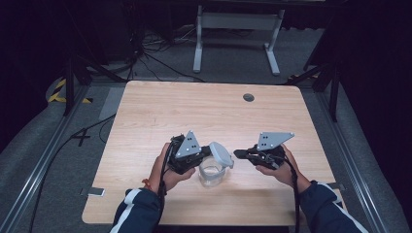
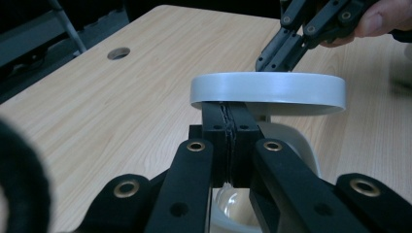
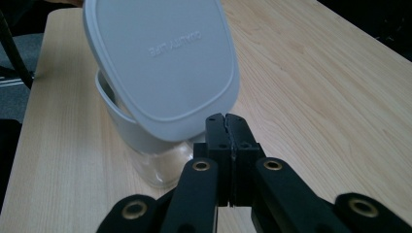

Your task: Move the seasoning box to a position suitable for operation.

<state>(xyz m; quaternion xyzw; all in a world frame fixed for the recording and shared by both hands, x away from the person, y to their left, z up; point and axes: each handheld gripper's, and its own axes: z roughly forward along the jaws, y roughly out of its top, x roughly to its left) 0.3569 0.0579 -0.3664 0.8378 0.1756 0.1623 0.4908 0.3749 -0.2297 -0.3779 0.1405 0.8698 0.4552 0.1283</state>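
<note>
On grey lid point(image 3: 160, 63) (tilted): perhaps mirrored "QUALITY LIFE"

High view: fixed overhead, faces forward and down on the whole counter point(image 1: 145, 111). Left gripper view: rides low, looks along its fingers point(image 2: 216, 121), grey lid point(image 2: 267, 90) close ahead. Right gripper view: close behind its own fingers point(image 3: 217, 128); all three share the lid and counter.
</note>
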